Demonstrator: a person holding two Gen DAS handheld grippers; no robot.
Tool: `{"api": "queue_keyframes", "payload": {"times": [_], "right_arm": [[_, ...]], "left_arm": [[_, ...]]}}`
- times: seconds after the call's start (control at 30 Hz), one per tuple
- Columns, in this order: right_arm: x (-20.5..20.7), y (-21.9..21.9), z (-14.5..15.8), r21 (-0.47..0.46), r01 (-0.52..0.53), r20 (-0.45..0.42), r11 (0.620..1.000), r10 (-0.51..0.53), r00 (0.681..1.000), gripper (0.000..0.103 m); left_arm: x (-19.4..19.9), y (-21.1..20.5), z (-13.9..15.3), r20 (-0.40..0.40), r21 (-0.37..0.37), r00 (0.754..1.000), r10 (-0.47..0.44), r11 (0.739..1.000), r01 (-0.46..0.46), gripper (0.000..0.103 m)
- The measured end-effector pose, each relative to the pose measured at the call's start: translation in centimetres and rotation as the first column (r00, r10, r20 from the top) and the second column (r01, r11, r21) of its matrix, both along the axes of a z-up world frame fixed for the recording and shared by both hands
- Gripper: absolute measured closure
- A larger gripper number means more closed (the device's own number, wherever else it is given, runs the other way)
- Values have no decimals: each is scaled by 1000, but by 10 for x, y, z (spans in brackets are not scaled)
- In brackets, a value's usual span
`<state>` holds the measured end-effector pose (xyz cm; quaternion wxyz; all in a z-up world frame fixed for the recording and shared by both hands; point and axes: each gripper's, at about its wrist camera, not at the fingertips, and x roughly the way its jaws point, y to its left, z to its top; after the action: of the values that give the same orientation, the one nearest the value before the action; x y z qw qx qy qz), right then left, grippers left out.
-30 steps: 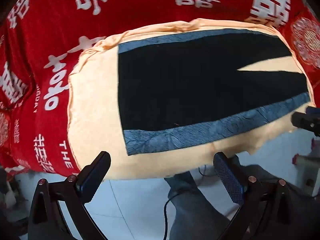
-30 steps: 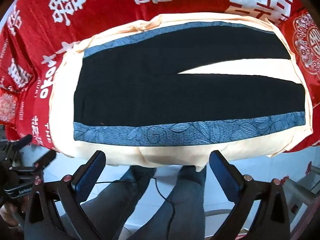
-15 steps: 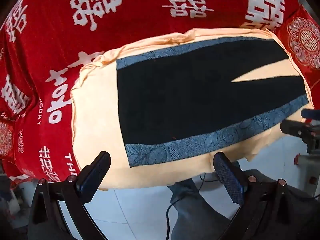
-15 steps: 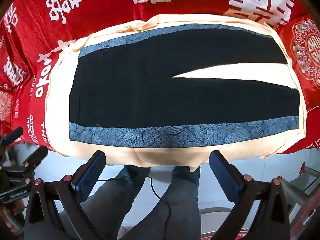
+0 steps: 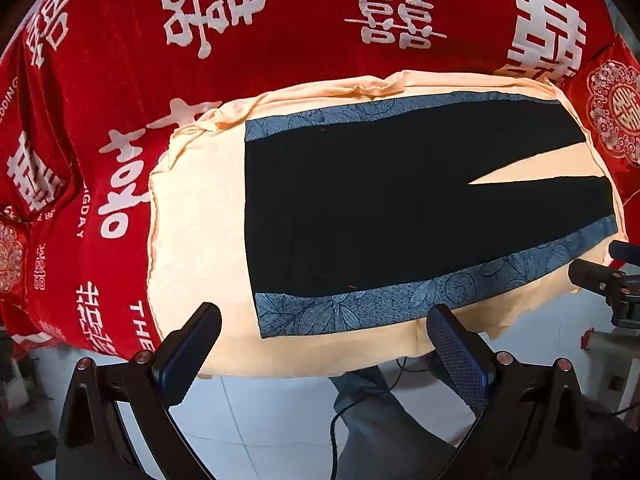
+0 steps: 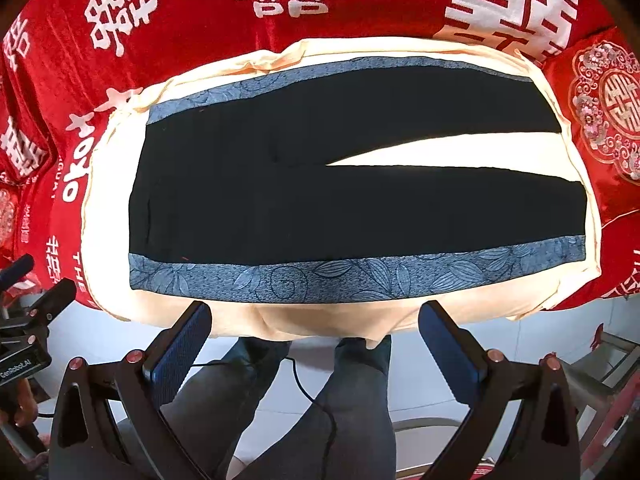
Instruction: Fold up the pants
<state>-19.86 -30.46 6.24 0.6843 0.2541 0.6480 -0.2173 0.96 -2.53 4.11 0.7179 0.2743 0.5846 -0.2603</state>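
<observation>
Right wrist view: pants (image 6: 304, 184) lie flat on cream cloth (image 6: 320, 316); each hand-held gripper (image 6: 316, 340) (image 5: 324, 348) gapes wide, holding nothing

One pants (image 6: 304, 192) (two hand-held grippers (image 5: 324, 344)).

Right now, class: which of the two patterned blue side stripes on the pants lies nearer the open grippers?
The lower stripe, along the pants' near edge, just beyond both grippers; the other stripe borders the far edge.
</observation>
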Motion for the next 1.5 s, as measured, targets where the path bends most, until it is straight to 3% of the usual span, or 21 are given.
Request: {"api": "queue_keyframes", "payload": {"times": [1.5], "right_arm": [[5,-3,5,-43,-26,0,999,26,1000,0]], "left_arm": [[3,-6,7,59,9,998,9,1000,-9,0]]}}
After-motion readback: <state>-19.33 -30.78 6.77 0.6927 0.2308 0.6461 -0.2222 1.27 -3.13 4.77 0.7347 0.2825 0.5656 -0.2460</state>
